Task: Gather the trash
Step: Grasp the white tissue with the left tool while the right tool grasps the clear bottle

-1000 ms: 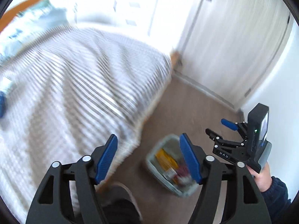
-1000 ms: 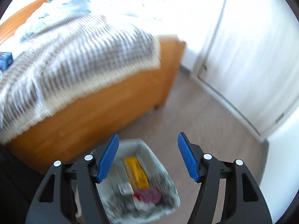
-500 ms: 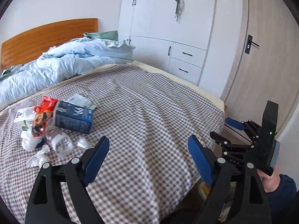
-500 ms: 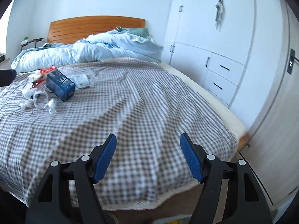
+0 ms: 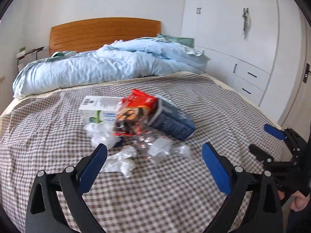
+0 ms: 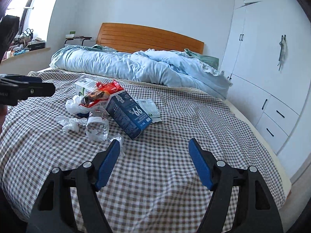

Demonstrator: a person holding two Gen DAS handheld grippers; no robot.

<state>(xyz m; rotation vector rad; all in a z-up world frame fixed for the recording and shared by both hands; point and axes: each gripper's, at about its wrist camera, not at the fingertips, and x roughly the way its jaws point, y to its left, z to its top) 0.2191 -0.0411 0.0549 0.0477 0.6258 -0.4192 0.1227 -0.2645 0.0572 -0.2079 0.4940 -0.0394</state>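
Left wrist view: a second ago this camera was looking down at a bin of collected rubbish on the floor beside the bed; now it is facing the bed [image 5: 175,198] and the trash pile on its checked cover, so the drop-off appears done and another pickup is beginning. The left gripper [image 5: 154,167] is opening — its blue fingers [image 5: 93,168] are standing wide apart with nothing between them. Just beyond the tips, at about 12 o'clock, crumpled white tissue [image 5: 120,161] and clear plastic wrap [image 5: 165,149] are lying nearest. Behind them a red snack bag [image 5: 134,112] is leaning over a white carton [image 5: 95,110] at 10 o'clock and a dark blue carton [image 5: 173,120] at 1 o'clock. The right gripper [image 5: 272,141] is showing at 3 o'clock, empty.

Right wrist view: this camera, too, was aimed at the bin and is now pointing across the bed. The right gripper's fingers [image 6: 107,161] are also spreading, parted and empty. The pile is sitting at 11 o'clock: the blue carton closest, a clear plastic bottle [image 6: 97,126] touching its left side, tissue at 10 o'clock, a flat printed paper wrapper [image 6: 149,109] behind the carton. The left gripper is reaching in at 9 o'clock — nearer the pile, so it is probably grasping first.
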